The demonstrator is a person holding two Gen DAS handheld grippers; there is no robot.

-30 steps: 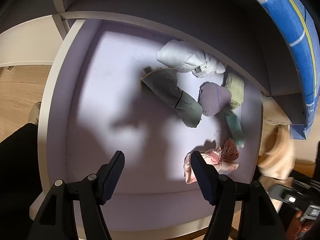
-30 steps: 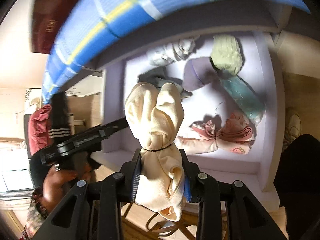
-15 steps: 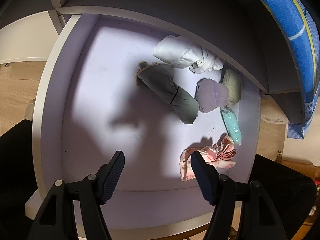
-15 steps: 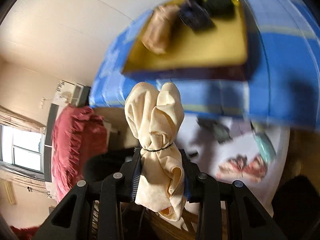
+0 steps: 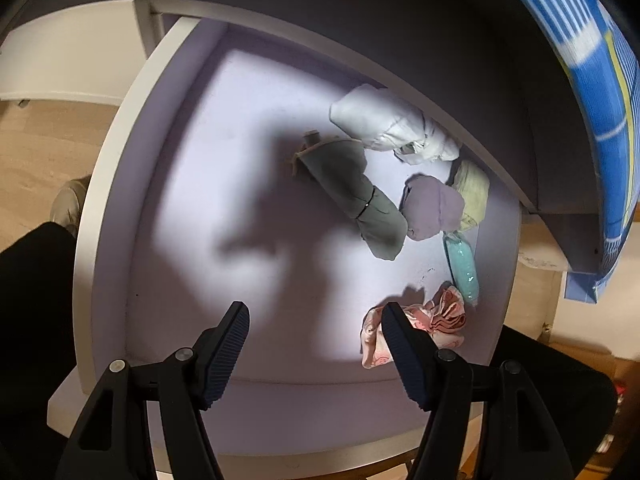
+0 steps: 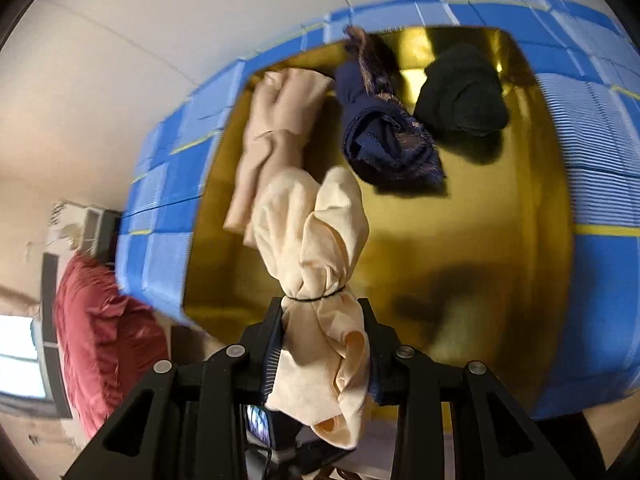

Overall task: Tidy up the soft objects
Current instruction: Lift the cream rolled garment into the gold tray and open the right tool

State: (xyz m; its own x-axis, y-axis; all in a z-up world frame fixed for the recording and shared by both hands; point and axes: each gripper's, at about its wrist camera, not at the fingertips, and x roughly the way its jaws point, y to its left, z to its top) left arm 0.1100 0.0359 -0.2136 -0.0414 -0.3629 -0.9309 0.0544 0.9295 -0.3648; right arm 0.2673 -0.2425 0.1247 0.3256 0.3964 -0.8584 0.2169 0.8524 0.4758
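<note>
— Bundle first: where is it, and what has hold of it?

— The cream cloth bundle (image 6: 316, 248) is clamped in the right gripper (image 6: 322, 344), jaws closed on its lower part just under a thin black band. It hangs above the blue box (image 6: 168, 184) with the gold lining.

— How should the drop go?

— I'd lower it over the bare gold patch near the front, clear of the beige roll (image 6: 276, 128), the navy cloth (image 6: 384, 132) and the black one (image 6: 464, 92), then let go low so it doesn't tumble.

— And its look?

— Soft, ribbed, creased, two rounded lobes above the band, loose folds below.

— The left gripper (image 5: 316, 344)?

— Open, empty, over the drawer (image 5: 112, 200), where the grey roll (image 5: 352, 192) and pink cloth (image 5: 440, 320) lie.
</note>
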